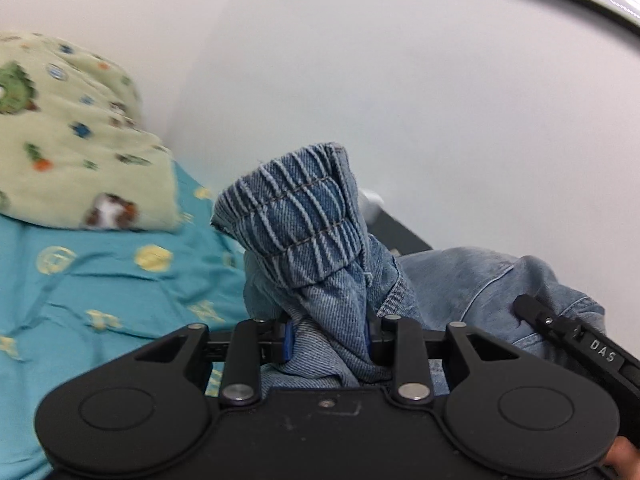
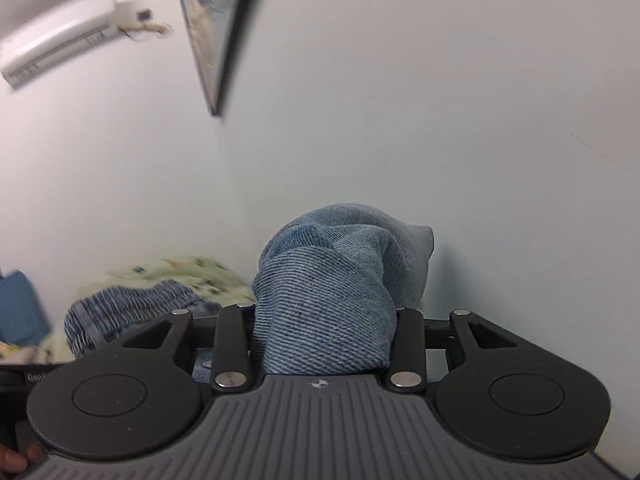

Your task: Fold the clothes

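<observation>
Closest in, the left gripper (image 1: 327,338) has its jaws clamped on a bunched wad of a faded blue denim garment with a ribbed elastic waistband (image 1: 296,220); that waistband end sticks up just past the fingers, so the thing is off the bed and held in the air; the right gripper (image 2: 326,340) is likewise pinched tight on another thick roll of the same denim (image 2: 328,300), so 2 grips on 1 piece. My guess is it's soft but kinda heavy for cloth, floppy, not slippery, not fragile; the stitched waistband and seams look like the best spots to hold since they won't stretch or slide out. Below and left is a teal bedsheet with yellow printed medallions (image 1: 100,280); farther back a pale green fleece blanket with little animal prints (image 1: 72,140) against the white wall (image 1: 400,100). No baskets or bins in view, so nothing to say about contents.
</observation>
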Available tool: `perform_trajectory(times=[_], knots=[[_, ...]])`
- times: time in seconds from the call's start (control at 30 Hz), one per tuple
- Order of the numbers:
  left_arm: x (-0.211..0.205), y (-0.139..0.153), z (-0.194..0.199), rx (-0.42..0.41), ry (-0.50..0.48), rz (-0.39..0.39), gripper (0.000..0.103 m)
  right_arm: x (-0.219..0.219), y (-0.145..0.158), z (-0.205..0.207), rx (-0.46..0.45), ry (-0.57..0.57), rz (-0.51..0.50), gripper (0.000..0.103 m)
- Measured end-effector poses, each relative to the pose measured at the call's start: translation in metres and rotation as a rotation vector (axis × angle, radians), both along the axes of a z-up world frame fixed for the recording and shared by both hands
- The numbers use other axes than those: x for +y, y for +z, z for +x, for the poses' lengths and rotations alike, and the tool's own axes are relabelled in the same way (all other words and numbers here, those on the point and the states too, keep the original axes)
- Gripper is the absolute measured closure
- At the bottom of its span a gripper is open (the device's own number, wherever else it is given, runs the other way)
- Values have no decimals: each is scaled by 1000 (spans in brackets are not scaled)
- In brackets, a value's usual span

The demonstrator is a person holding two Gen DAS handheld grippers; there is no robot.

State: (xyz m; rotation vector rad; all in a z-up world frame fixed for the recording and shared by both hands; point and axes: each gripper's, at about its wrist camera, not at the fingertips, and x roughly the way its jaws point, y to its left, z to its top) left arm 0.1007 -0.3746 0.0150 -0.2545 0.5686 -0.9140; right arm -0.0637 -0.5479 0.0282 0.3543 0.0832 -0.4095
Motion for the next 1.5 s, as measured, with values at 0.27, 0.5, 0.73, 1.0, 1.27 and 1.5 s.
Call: perform_trajectory(times=[0.27, 0.5, 0.73, 1.0, 1.27, 1.5], knots=[[-48, -99, 27, 56, -103, 73, 76, 1, -82, -5, 179, -28, -65, 62], [-42, -153, 46, 112, -130, 151, 74, -32, -162, -2, 409, -78, 230, 61], [-34, -136, 22, 70, -141, 241, 60, -44, -160, 7, 485, -77, 331, 58], [11, -70, -7, -78, -43, 249, 36, -41, -127, -23, 463, -89, 290, 35], [60, 7, -46, -195, 13, 237, 30, -23, -65, -39, 373, -21, 199, 32], [119, 60, -79, -256, 98, 217, 25, 22, -7, -31, 320, 93, 92, 32]])
